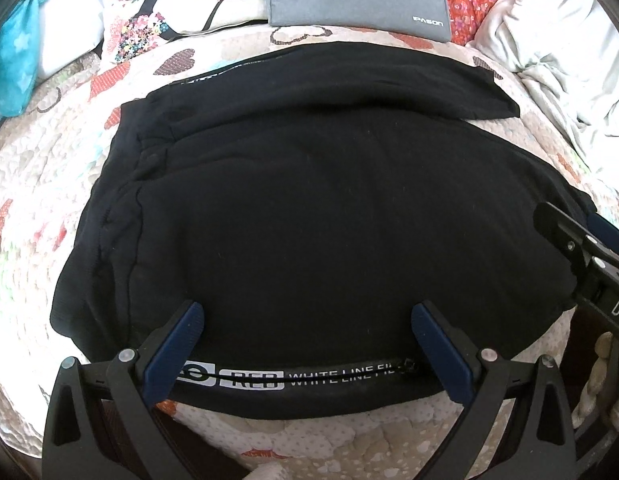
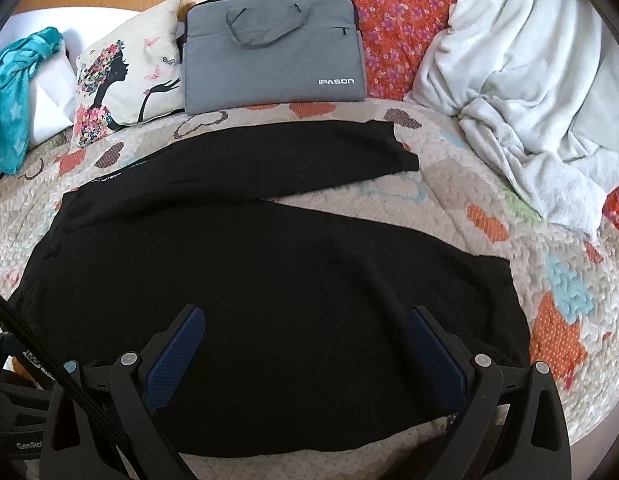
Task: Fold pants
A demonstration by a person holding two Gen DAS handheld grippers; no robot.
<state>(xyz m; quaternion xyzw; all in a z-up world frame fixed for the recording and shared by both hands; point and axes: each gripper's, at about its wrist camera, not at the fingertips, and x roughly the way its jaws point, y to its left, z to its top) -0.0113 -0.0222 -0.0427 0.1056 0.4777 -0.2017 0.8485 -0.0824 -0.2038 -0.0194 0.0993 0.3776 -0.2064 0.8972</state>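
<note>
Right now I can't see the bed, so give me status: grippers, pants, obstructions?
Both grippers open, left and right over near edge. Black pants flat on quilt, legs apart. Nothing on them.

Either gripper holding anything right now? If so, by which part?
Nothing held. The left gripper and right gripper are both wide open over the near edge of the black pants, which lie flat on the quilt.

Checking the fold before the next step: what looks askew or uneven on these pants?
The black pants lie with the two legs splayed apart: the far leg angles away from the near leg, leaving a wedge of quilt between them. Both tools, left tool and right tool, are open over the near edge.
</note>
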